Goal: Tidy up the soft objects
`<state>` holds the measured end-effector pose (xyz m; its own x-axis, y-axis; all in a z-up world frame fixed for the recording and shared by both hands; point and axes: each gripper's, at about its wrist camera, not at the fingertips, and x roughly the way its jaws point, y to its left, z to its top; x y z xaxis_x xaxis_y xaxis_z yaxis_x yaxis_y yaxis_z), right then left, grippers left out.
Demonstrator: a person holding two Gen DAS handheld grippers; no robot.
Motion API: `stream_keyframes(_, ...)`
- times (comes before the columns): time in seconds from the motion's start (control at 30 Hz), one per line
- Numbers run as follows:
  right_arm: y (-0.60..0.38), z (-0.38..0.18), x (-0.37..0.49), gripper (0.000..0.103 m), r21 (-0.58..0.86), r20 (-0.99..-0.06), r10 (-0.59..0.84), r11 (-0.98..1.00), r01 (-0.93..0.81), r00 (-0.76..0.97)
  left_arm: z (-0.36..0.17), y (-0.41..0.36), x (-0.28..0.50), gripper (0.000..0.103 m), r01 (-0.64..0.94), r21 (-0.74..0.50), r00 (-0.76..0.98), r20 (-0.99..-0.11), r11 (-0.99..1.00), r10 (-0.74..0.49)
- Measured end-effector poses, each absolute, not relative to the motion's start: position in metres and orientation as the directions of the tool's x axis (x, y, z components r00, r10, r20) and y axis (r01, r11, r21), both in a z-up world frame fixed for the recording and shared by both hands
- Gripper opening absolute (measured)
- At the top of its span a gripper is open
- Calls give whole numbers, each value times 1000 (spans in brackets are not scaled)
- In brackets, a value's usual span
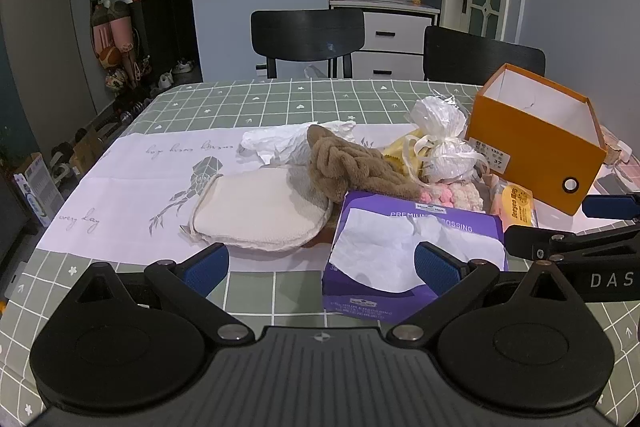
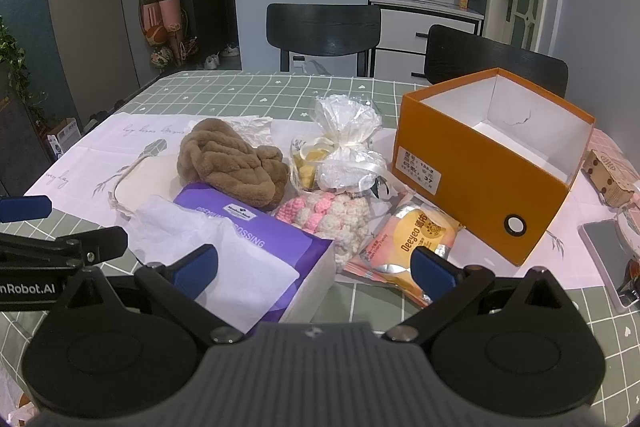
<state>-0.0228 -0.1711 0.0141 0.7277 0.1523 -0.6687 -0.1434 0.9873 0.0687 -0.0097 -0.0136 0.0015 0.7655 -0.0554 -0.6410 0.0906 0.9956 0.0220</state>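
Checked tablecloth [image 2: 240, 87], orange box [image 2: 472, 179], tissue pack [image 2: 256, 231], both tongs agape

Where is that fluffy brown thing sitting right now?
The brown plush lies mid-table in the right wrist view, behind the purple tissue box and left of the ribboned plastic bag.

Brown towel [image 2: 234, 167] is looking fluffy and matt, sitting just behind the glossy purple tissue pack [image 2: 256, 247] with soft paper poking out. Right of the pack, the knitted pink-white piece [image 2: 336, 215] is looking nubby, the snack wrapper [image 2: 404, 247] shiny foil, and the orange box [image 2: 480, 163] smooth matt cardboard.
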Motion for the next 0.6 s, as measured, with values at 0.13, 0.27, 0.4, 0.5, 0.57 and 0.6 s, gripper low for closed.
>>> stream_keyframes(0.13, -171, 13, -23, 100, 68, -669, 151, 987, -143, 728, 1, -14, -10, 103, 92, 20, 765, -642, 996, -58)
stream_keyframes(0.27, -171, 13, -22, 100, 68, -669, 152, 987, -143, 727, -1, -14, -10, 103, 93, 19, 764, -643, 995, -59)
stream_keyframes(0.4, -171, 13, -23, 100, 68, -669, 151, 988, -142, 728, -1, -14, -10, 103, 94, 17, 763, -643, 995, -61)
stream_keyframes(0.5, -171, 13, -23, 100, 68, -669, 150, 988, -142, 728, -2, -14, -10, 103, 95, 16, 763, -644, 995, -62)
stream_keyframes(0.57, -171, 14, -23, 100, 68, -669, 151, 988, -142, 728, -2, -14, -10, 103, 95, 16, 763, -643, 995, -62)
stream_keyframes(0.6, -171, 13, -23, 100, 68, -669, 151, 988, -142, 728, -2, -15, -10, 103, 96, 16, 762, -644, 995, -63)
